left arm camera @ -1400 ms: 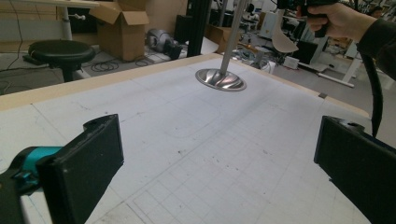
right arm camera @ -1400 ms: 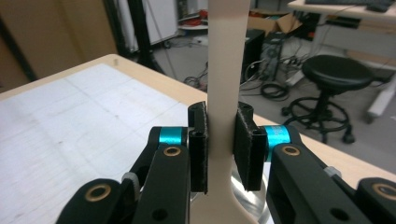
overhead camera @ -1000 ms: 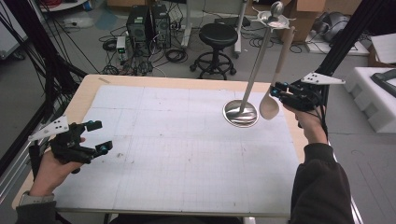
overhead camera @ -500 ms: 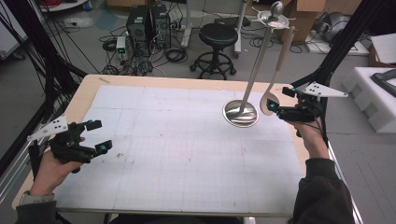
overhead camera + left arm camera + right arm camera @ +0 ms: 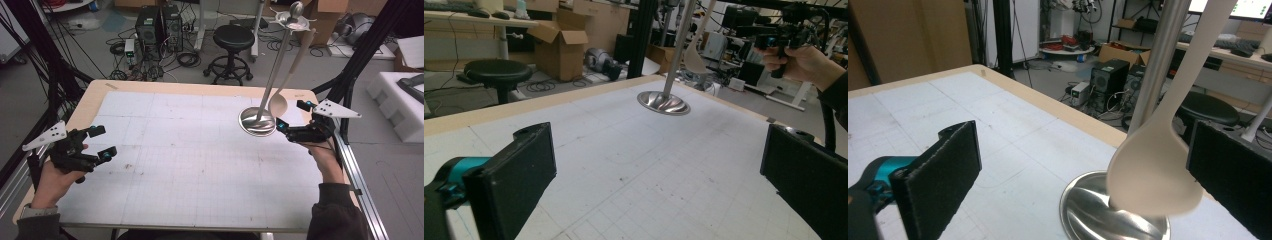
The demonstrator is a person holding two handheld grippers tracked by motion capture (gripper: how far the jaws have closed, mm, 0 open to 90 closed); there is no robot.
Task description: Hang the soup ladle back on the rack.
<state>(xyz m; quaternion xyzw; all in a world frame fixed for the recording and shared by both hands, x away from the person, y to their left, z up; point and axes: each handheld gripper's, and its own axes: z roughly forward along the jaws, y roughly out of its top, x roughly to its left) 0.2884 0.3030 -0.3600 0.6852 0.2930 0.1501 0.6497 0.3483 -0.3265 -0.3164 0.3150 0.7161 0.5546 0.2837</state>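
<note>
A metal stand (image 5: 257,121) with a round base and a tall pole rises at the right of the white gridded table (image 5: 190,165). From its top hangs a cream spoon (image 5: 278,104), bowl down, just above the base. My right gripper (image 5: 292,115) sits just right of the spoon bowl. It is open, its jaws have just been opening, and the pads press on nothing. In the right gripper view the spoon (image 5: 1153,180) hangs free in front of the wide jaws, near the right one. My left gripper (image 5: 103,142) is open and empty at the table's left edge.
Behind the table on the floor are a black stool (image 5: 232,37), computer towers (image 5: 152,25) and cables. Black frame posts (image 5: 367,55) rise by the right edge, with white foam blocks (image 5: 400,100) beyond. The stand's base (image 5: 663,102) lies far across from my left gripper.
The right gripper let go of the spoon bowl, opened wide and drew back to the right. The spoon swung in towards the pole. The left gripper stayed put.
</note>
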